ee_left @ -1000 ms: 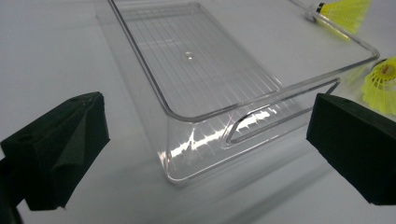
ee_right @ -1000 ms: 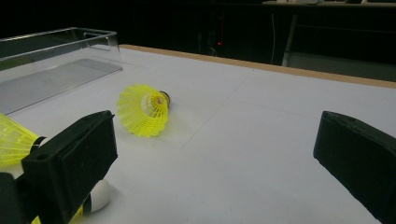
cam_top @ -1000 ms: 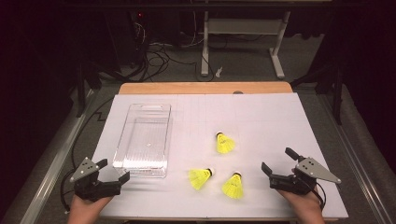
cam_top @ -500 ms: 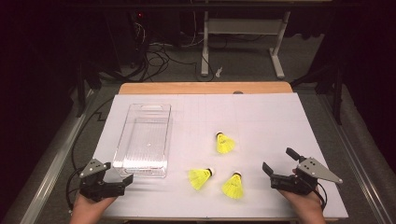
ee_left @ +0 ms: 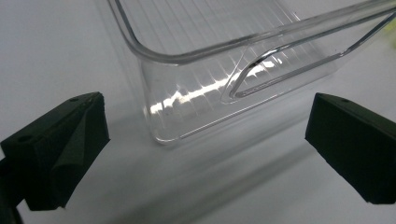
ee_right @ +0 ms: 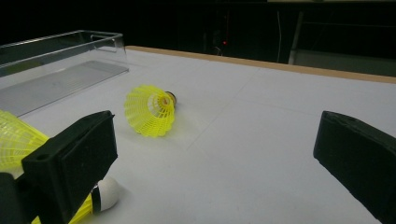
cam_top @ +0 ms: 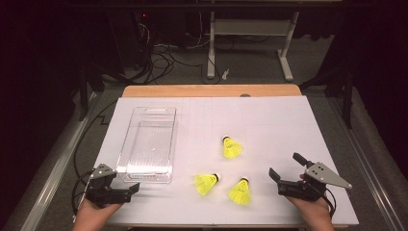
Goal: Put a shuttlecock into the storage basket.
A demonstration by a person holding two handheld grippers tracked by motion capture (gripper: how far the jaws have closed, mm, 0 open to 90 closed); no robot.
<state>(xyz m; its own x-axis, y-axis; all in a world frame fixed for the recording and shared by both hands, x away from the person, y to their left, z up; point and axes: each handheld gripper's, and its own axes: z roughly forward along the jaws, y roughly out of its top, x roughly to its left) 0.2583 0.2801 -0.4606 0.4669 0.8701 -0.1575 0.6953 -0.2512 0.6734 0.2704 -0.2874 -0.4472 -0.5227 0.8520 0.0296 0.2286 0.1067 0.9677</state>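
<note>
Left gripper view shows the clear bin's (ee_left: 243,88) slotted handle close up.

tray (ee_left: 243,60) cut off top and right in left gripper view | nearest shuttlecock (ee_right: 18,140) cut by left edge, partly behind jaw, right gripper view

Three yellow shuttlecocks (cam_top: 232,147) lie on the worktop (cam_top: 269,120) (white-covered) beside a clear tray (cam_top: 148,144), both grippers apart.

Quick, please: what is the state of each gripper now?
Left gripper: open, holding nothing, near the clear bin.
Right gripper: open, holding nothing.
</note>
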